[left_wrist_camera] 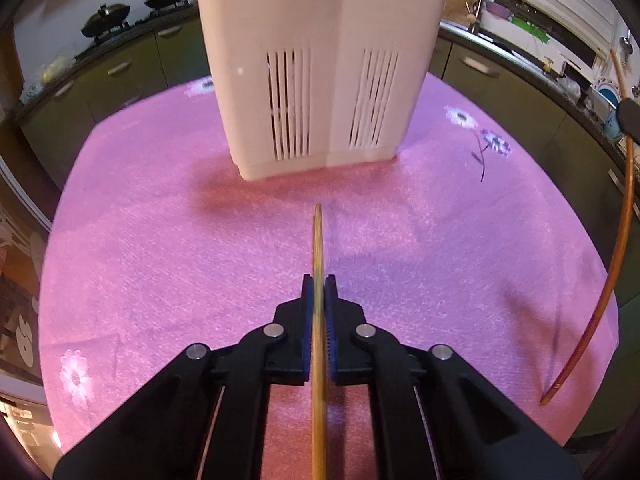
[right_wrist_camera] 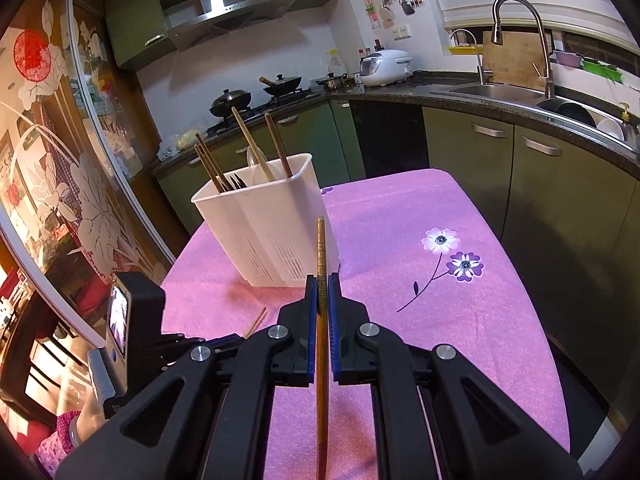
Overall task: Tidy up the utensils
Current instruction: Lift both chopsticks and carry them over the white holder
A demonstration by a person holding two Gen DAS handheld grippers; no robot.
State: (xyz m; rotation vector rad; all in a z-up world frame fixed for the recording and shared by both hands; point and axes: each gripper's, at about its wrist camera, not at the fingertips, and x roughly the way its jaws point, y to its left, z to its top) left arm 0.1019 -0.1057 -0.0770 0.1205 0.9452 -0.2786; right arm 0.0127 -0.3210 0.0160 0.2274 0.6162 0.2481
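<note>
A white slotted utensil holder (left_wrist_camera: pixel 316 80) stands on the pink tablecloth (left_wrist_camera: pixel 160 240), straight ahead of my left gripper (left_wrist_camera: pixel 319 280). That gripper is shut on a pale bamboo chopstick (left_wrist_camera: pixel 318 240), whose tip points at the holder's base. In the right wrist view the holder (right_wrist_camera: pixel 264 224) contains several chopsticks (right_wrist_camera: pixel 252 144), a fork and a spoon. My right gripper (right_wrist_camera: pixel 319 280) is shut on a darker brown chopstick (right_wrist_camera: pixel 320 248) with a patterned top end. This chopstick shows as a long orange curve (left_wrist_camera: pixel 624 220) at the right edge of the left wrist view.
The left tool's body (right_wrist_camera: pixel 138 308) sits low at the left of the table, a sleeve below it. Green cabinets (right_wrist_camera: pixel 560 184) and a counter with a sink and tap (right_wrist_camera: pixel 516 12) lie behind and to the right. A stove with woks (right_wrist_camera: pixel 232 102) is at the back. A flowered glass door (right_wrist_camera: pixel 60 160) is on the left.
</note>
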